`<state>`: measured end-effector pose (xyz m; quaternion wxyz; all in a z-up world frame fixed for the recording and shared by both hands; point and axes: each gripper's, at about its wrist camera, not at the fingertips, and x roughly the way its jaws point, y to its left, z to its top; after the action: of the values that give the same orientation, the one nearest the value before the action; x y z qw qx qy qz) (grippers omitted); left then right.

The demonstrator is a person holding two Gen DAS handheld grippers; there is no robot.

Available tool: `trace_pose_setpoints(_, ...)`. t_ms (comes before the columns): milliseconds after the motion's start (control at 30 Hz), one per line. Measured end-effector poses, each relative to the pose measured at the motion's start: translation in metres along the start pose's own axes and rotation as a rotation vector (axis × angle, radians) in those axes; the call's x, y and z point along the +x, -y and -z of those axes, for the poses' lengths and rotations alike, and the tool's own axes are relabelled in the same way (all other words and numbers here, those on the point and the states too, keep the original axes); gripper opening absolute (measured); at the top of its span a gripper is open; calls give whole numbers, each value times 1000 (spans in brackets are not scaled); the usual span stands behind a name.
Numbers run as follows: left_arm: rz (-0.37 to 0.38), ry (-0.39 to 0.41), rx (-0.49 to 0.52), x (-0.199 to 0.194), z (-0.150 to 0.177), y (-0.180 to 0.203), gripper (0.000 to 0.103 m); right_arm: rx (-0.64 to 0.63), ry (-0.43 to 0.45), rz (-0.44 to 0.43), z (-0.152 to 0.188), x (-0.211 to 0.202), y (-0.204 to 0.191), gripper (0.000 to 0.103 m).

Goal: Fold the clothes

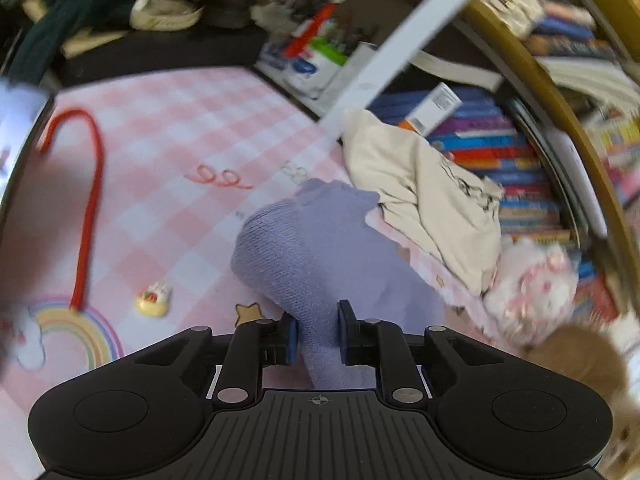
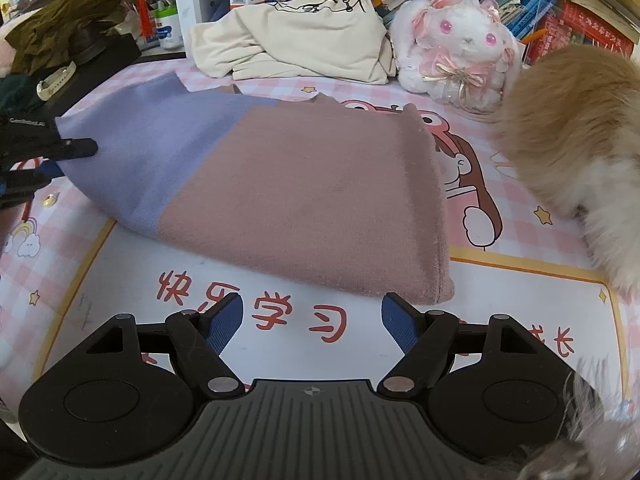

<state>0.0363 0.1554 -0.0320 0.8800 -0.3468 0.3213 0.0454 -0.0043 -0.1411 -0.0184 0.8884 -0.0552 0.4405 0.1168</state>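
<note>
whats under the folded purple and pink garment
The folded purple and pink garment lies on a pink checked cartoon desk mat. A cartoon character and red lettering show beside it; whatever print lies beneath is covered.

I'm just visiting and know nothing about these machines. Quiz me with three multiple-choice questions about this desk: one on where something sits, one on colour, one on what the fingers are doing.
1. Where is the cream garment?
A. behind the folded garment, by the books
B. under the folded garment
C. between the right fingers

2. Which colours does the folded garment show?
A. green and white
B. lilac and dusty pink
C. red only

3. What is the left gripper doing?
A. gripping lilac cloth
B. holding the plush rabbit
C. empty

Answers: 1 A, it lies beside the plush rabbit; 2 B, two colour blocks; 3 A, cloth pinched between its fingers.
</note>
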Motion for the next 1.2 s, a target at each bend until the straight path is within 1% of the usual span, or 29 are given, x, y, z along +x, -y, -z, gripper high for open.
trace_pose_setpoints(33, -2, -17, -37, 3, -1, -5, 18, -1, 1, 1, 0, 0, -1, 75)
trace_pose_setpoints(133, 38, -66, -246, 11, 0, -34, 18, -3, 3, 3, 0, -1, -2, 75)
trace_pose_setpoints(200, 69, -85, -365, 15, 2, -48, 21, 3, 0, 6, 0, -1, -1, 75)
trace_pose_setpoints(267, 87, -88, -410, 17, 5, -53, 23, 9, -4, 8, 0, -1, -1, 75)
trace_pose_setpoints(333, 92, -85, -410, 19, 6, -53, 24, 7, -6, 9, -1, -1, -2, 75)
trace_pose_setpoints(433, 98, -85, -419, 20, 5, -53, 24, 18, 22, 24, -2, -4, 2, 75)
trace_pose_setpoints(667, 121, -99, -447, 22, 2, -60, 24, 177, 89, 81, -23, 2, 41, 75)
trace_pose_setpoints(767, 121, -96, -443, 22, 3, -59, 25, 240, 80, 103, -36, 15, 58, 72)
trace_pose_setpoints(800, 122, -95, -444, 22, 3, -60, 25, 262, 68, 107, -40, 20, 63, 72)
trace_pose_setpoints(833, 123, -96, -446, 22, 3, -60, 25, 281, 37, 104, -41, 28, 67, 71)
trace_pose_setpoints(867, 123, -96, -438, 22, 2, -60, 25, 300, 7, 100, -42, 35, 71, 63)
trace_pose_setpoints(900, 123, -96, -428, 22, 2, -59, 24, 323, -17, 86, -42, 41, 75, 57)
trace_pose_setpoints(967, 115, -95, -387, 22, 2, -56, 18, 390, -26, 8, -36, 46, 81, 32)
trace_pose_setpoints(1000, 101, -93, -347, 20, 2, -52, 16, 400, -19, -9, -34, 45, 81, 31)
trace_pose_setpoints(1067, 87, -96, -290, 16, 3, -48, 13, 364, -17, -6, -33, 42, 76, 27)
trace_pose_setpoints(1133, 82, -104, -254, 10, 4, -46, 13, 329, -15, -3, -31, 38, 72, 25)
trace_pose_setpoints(1200, 88, -124, -245, 1, 8, -49, 13, 302, -17, 3, -27, 32, 70, 23)
